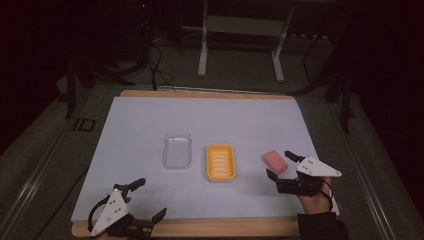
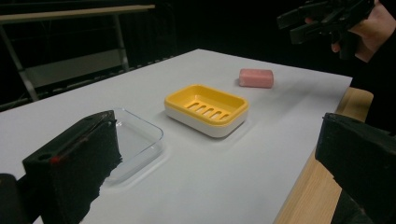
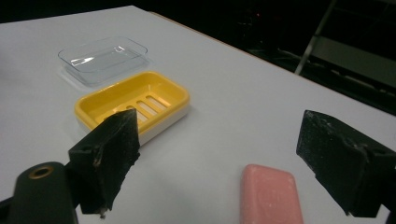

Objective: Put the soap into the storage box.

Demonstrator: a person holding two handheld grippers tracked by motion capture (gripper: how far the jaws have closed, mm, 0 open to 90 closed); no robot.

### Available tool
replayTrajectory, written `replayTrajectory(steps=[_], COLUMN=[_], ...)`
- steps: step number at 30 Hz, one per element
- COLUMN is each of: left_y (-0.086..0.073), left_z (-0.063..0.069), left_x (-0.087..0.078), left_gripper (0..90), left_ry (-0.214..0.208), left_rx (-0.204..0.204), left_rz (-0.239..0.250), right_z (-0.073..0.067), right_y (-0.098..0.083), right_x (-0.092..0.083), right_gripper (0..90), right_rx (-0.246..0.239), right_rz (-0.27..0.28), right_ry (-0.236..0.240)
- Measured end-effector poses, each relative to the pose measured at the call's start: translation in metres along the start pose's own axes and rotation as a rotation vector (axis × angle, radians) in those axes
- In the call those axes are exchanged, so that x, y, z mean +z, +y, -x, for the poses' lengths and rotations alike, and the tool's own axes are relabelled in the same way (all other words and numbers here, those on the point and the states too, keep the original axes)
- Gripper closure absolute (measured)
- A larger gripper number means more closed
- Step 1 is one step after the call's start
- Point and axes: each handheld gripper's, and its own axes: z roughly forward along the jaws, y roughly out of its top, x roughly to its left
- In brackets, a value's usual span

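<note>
Nearest the camera, the left gripper (image 1: 145,199) is held with jaws spread and nothing between them. A pink soap bar (image 1: 275,160) lies between the spread jaws of the right gripper (image 1: 280,164), apparently untouched. Clear lid (image 1: 177,150) and yellow soap dish (image 1: 220,162) are seen empty, side by side.

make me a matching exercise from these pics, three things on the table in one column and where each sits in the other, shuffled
Things:
1. pink soap bar
2. yellow soap dish
3. clear plastic lid

Places (high view):
A. in the middle of the row
B. at the left end of the row
C. at the right end, between the open jaws of the right gripper

Pairs: 1-C, 2-A, 3-B
</note>
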Motion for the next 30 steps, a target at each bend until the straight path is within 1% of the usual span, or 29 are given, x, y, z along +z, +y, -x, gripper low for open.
replayTrajectory(steps=[3,5,7,8,11,13,14,16,17,18,20,21,22,23,24,25,26,28,30], left_y=[0.0,0.0,0.0,0.0,0.0,0.0,0.0,0.0,0.0,0.0,0.0,-0.001,-0.001,-0.001,-0.001,-0.001,-0.001,-0.001,-0.001], left_z=[0.0,0.0,0.0,0.0,0.001,0.001,0.001,0.002,0.002,0.002,0.003,0.003,0.003,0.003,0.003,0.003,0.003,0.003,0.003], left_x=[0.0,0.0,0.0,0.0,0.0,0.0,0.0,0.001,0.001,0.001,0.002,0.002,0.002,0.002,0.002,0.002,0.002,0.002,0.002], left_gripper=[0.3,0.3,0.3,0.3,0.3,0.3,0.2,0.2,0.3,0.3,0.3,0.3,0.3,0.2,0.3,0.3,0.3,0.3,0.3], left_ry=[-0.001,-0.005,-0.004,-0.005,-0.006,-0.012,-0.016,-0.029,-0.029,-0.032,-0.035,-0.034,-0.034,-0.033,-0.032,-0.031,-0.03,-0.029,-0.029], left_rx=[0.002,0.004,0.007,0.009,0.009,0.009,0.008,0.012,0.012,0.016,0.021,0.022,0.023,0.023,0.022,0.023,0.023,0.025,0.026], left_rz=[0.001,0.004,0.003,0.002,0.003,0.003,0.006,0.006,0.006,0.001,0.001,-0.001,-0.001,-0.001,-0.001,-0.001,-0.001,-0.004,-0.006], right_z=[-0.001,-0.003,-0.002,-0.002,0.001,0.002,0.002,0.003,0.004,0.004,0.006,0.007,0.007,0.008,0.01,0.01,0.011,0.012,0.015], right_y=[0.001,0.003,0.003,0.003,0.001,0.0,-0.001,0.0,0.001,0.001,0.002,0.003,0.003,0.003,0.004,0.004,0.005,0.005,0.006], right_x=[0.0,-0.002,-0.001,-0.001,0.002,0.003,0.004,0.005,0.005,0.005,0.005,0.004,0.004,0.004,0.004,0.004,0.004,0.003,0.003], right_gripper=[12.9,12.6,12.5,12.5,12.6,12.6,12.6,12.6,12.6,12.6,12.6,12.7,12.7,12.7,12.7,12.7,12.6,12.6,12.5], right_rx=[-0.009,-0.037,-0.03,-0.03,-0.01,-0.009,-0.008,0.003,0.011,0.011,0.03,0.038,0.038,0.036,0.039,0.039,0.063,0.116,0.156], right_rz=[0.002,0.008,-0.01,-0.01,-0.034,-0.03,-0.022,-0.025,-0.026,-0.026,-0.05,-0.072,-0.072,-0.092,-0.126,-0.126,-0.164,-0.191,-0.234], right_ry=[0.001,-0.01,-0.02,-0.02,-0.034,-0.038,-0.061,-0.078,-0.085,-0.085,-0.115,-0.142,-0.142,-0.157,-0.179,-0.179,-0.199,-0.213,-0.232])
